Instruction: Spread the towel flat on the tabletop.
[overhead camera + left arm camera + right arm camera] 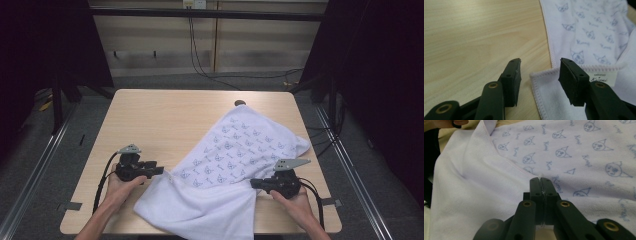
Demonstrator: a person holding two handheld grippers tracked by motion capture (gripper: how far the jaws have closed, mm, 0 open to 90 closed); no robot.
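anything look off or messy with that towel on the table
Somewhat. The towel lies skewed across the table, its near part folded over plain side up and hanging past the front edge. No tears or stains show. The left gripper sits open at a corner.

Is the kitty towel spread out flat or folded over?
Partly folded. The towel has its near part turned over, plain white side up, while the printed side shows farther back. It lies rumpled, not flat, on the table.
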